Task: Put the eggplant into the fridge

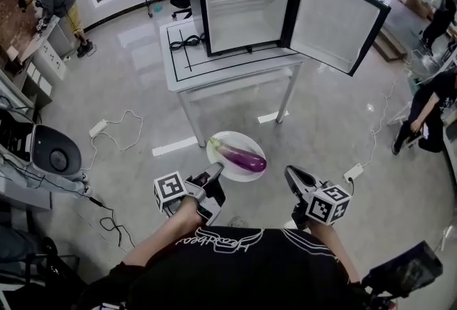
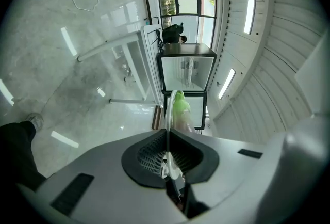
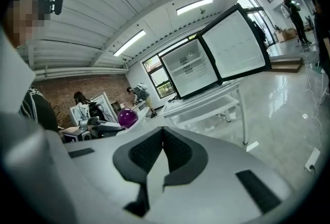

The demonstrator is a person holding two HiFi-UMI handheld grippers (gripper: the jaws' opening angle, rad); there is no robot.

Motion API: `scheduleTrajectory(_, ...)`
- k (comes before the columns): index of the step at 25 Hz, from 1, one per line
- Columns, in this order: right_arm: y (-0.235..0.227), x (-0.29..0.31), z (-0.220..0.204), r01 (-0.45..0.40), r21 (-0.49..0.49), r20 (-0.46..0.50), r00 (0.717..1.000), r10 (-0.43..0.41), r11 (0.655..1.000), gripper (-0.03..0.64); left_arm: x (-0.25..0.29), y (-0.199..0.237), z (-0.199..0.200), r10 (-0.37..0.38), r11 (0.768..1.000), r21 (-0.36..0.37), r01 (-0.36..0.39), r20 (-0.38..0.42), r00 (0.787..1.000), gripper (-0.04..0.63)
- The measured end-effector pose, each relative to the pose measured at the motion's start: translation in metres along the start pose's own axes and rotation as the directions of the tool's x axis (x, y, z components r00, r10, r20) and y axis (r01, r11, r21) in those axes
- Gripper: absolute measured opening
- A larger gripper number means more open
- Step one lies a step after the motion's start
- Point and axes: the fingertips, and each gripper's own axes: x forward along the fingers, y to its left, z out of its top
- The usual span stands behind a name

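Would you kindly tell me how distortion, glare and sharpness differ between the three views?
Head view: evenly lit, sharp, the table edges bowed by the wide lens. Left gripper view: dark corners, lamp glare on the floor, the eggplant soft so near the lens. Right gripper view: bright ceiling lights, the fridge leaning and curved.

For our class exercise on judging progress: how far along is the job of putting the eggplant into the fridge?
Done: the fridge on the table has its door open. In hand: the left gripper is shut on the rim of a plate carrying the eggplant, short of the table; the right gripper is shut, empty. Left: getting the eggplant inside the fridge.
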Motion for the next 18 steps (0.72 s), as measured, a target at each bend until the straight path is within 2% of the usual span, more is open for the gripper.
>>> scheduleTrajectory(9,-0.024,0.064,0.051,-0.025,-0.046,0.015,1.0,0.026,0.999,0.008,0.048,-0.027,0.067,-0.042,0.999,0.021,0.041,0.024,0.999,0.025)
scheduleTrajectory(18,-0.027,0.088,0.069,-0.039,-0.105,0.019,0.999,0.041,0.994,0.008,0.066,-0.036,0.088,-0.066,0.998,0.015,0.066,0.03,0.997,0.025)
